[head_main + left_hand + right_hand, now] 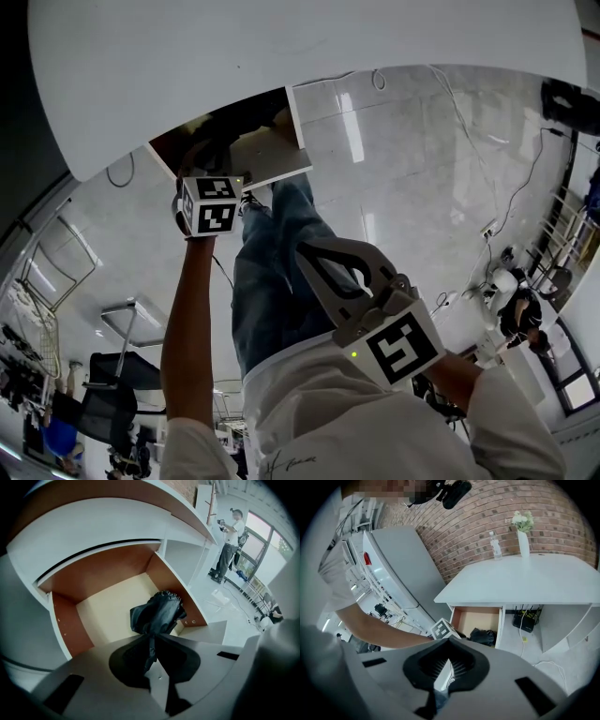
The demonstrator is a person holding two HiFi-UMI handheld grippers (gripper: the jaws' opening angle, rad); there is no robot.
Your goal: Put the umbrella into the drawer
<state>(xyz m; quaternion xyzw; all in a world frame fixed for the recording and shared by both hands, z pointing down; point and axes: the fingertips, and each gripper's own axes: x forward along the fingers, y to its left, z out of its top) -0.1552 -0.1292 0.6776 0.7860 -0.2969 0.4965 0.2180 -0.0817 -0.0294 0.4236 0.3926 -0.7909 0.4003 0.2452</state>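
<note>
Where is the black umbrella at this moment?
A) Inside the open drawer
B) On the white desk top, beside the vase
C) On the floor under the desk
A: the left gripper view shows the umbrella within the brown walls of the open drawer, over its pale bottom, and the right gripper view also shows it in there.

Ahead of the left gripper point(152, 639), the open drawer point(65, 630) offers bare floor to the left; the umbrella point(157, 613) blocks its right side, the desktop point(93, 527) overhanging beyond.
</note>
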